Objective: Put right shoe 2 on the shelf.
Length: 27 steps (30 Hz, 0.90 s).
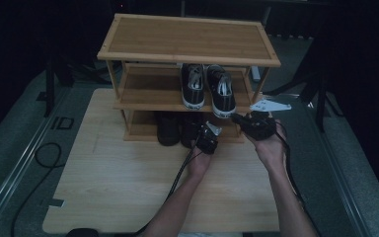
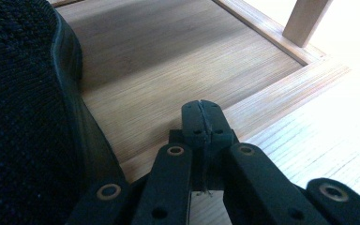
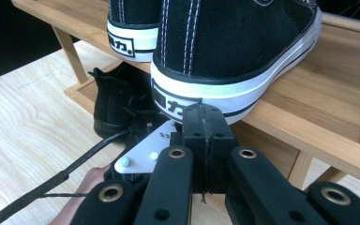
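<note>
A three-tier wooden shoe rack [image 1: 187, 37] stands on the table. Two black sneakers with white soles [image 1: 193, 85] [image 1: 221, 89] sit heels-out on its middle shelf. Dark black shoes [image 1: 168, 129] rest on the bottom shelf. My left gripper [image 1: 201, 132] is shut and empty at the bottom shelf's front edge, its tips [image 2: 201, 108] just right of a black shoe [image 2: 23, 122]. My right gripper [image 1: 239, 119] is shut and empty, its tips [image 3: 202, 112] right at the heel of the right sneaker [image 3: 234, 42]; whether they touch it I cannot tell.
The rack's top shelf [image 1: 177, 29] is bare. The bottom shelf board [image 2: 168, 56] lies open to the right of the black shoe. A black cable [image 1: 39, 163] loops on the floor at the left. The wooden tabletop [image 1: 123, 187] stretches in front of the rack.
</note>
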{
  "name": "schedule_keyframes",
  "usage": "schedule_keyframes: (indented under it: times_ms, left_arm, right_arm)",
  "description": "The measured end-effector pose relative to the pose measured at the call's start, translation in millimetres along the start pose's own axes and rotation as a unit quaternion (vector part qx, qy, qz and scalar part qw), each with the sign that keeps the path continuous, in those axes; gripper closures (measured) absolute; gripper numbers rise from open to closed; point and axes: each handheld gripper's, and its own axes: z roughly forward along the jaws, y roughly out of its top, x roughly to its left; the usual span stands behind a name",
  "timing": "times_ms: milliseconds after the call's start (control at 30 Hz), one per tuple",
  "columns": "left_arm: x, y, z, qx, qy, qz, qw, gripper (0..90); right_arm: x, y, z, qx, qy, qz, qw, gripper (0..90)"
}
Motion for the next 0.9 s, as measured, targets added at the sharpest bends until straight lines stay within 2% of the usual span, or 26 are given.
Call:
schedule_keyframes:
  times_ms: [167,233,367,433,567,633,900]
  left_arm:
    - [-0.1,0.0,0.0,0.0,0.0,0.0,1.0,90.0]
    - [-0.6,-0.1,0.1,-0.001,0.002,0.001,1.0,90.0]
    - [-0.2,-0.1,0.0,0.0,0.001,0.0,1.0,90.0]
    - [-0.1,0.0,0.1,0.0,0.001,0.0,1.0,90.0]
    - [-0.3,-0.1,0.1,-0.001,0.001,0.0,1.0,90.0]
    - [-0.1,-0.1,0.1,-0.001,0.0,0.0,1.0,90.0]
    - [0.3,-0.2,0.2,-0.001,-0.006,-0.002,1.0,90.0]
  right_arm:
    - [-0.5,-1.5,-0.1,-0.003,-0.001,0.005,1.0,90.0]
    - [-0.7,0.6,-1.0,-0.015,-0.001,0.012,0.9998,90.0]
    - [0.8,2.9,1.7,-0.012,0.005,0.011,0.9999,90.0]
    - [3.5,3.3,4.1,-0.012,0.001,0.004,0.9999,90.0]
    - [5.6,3.6,10.3,-0.013,0.014,0.006,0.9998,90.0]
    - [8.8,4.5,14.7,-0.007,0.005,-0.004,1.0,90.0]
    - [11.3,10.4,24.9,-0.008,0.007,-0.012,0.9999,89.9]
